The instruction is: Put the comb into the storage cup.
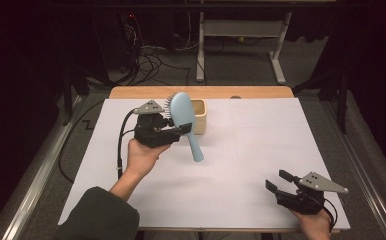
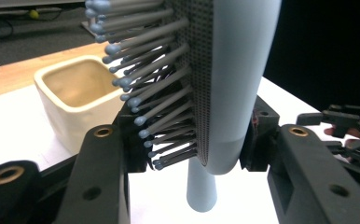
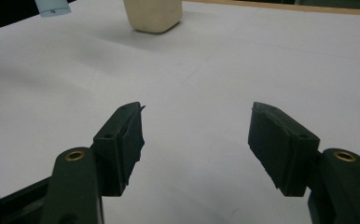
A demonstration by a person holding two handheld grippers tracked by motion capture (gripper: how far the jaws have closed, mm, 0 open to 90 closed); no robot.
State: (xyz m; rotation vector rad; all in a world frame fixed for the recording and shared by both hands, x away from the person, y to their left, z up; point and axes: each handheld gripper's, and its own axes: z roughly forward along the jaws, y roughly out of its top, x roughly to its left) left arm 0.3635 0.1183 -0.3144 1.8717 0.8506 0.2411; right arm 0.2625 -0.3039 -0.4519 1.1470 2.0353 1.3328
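A light blue hairbrush (image 1: 185,121) is held above the table, head up toward the far side and handle pointing down toward me. My left gripper (image 1: 177,131) is shut on its neck, just below the bristles. In the left gripper view the brush (image 2: 236,84) fills the middle, its grey bristles (image 2: 141,88) pointing left between the jaws. A cream square cup (image 1: 200,116) stands just behind the brush, and the same cup (image 2: 73,100) looks empty from close up. My right gripper (image 1: 279,180) rests low near the table's front right, open with nothing between its fingers (image 3: 124,140).
A white sheet (image 1: 261,145) covers most of the wooden table (image 1: 261,92). Beyond the table stand a desk frame (image 1: 241,45) and loose cables (image 1: 151,60) on the floor. The cup's base (image 3: 154,16) shows far off in the right gripper view.
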